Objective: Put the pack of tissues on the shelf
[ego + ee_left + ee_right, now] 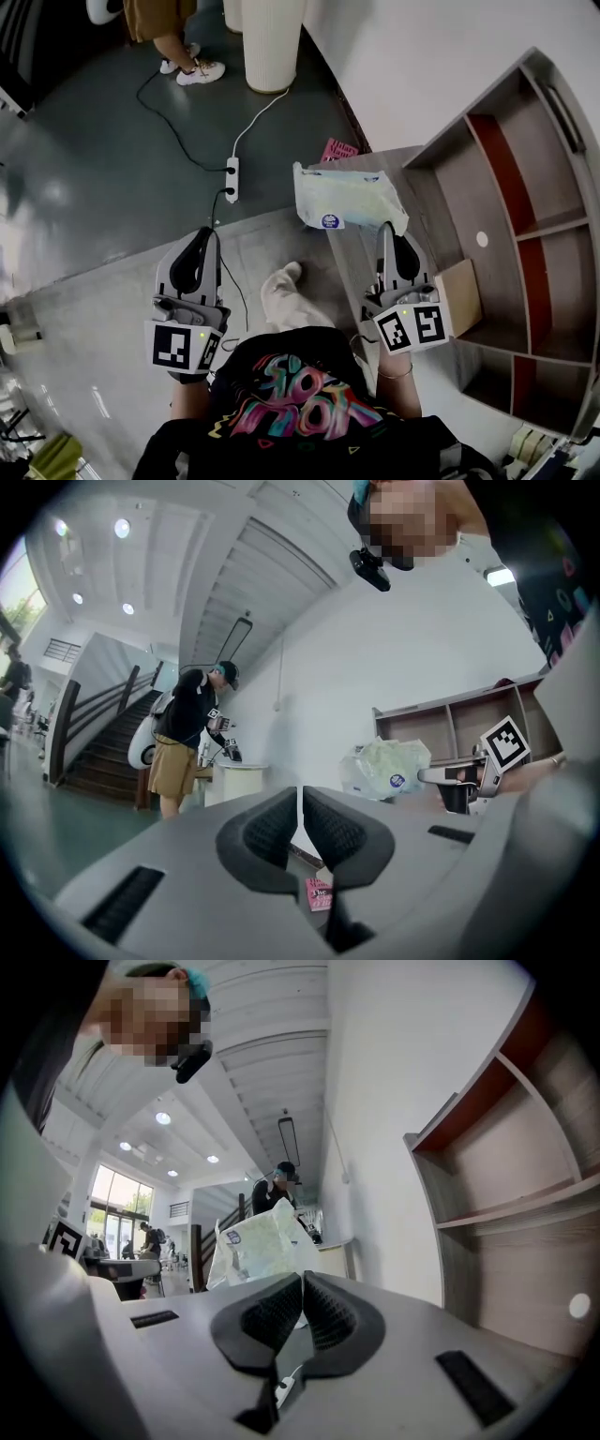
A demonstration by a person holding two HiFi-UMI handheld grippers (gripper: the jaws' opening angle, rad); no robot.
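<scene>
Jaws of my right gripper [385, 229] pinch the pack of tissues [345, 195] mid-frame; left gripper [207, 234] closed, empty; placement on shelf [487, 183], right, pending.

Grey left claw [208, 232] and right claw [384, 228], black-and-white marker cubes [181, 346], black shirt [300, 398], colourful print.

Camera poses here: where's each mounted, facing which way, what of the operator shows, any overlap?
Head view: on the person's head, looking steeply down; shows left gripper, right gripper, printed shirt.
Left gripper view: on the left gripper, looking along its shut, empty jaws, tilted up at wall and ceiling; the shirt at upper right.
Right gripper view: on the right gripper, looking along jaws shut on the pack of tissues, up past the shelf; the shirt at upper left.
Shared: all three show the pack and shelf.
</scene>
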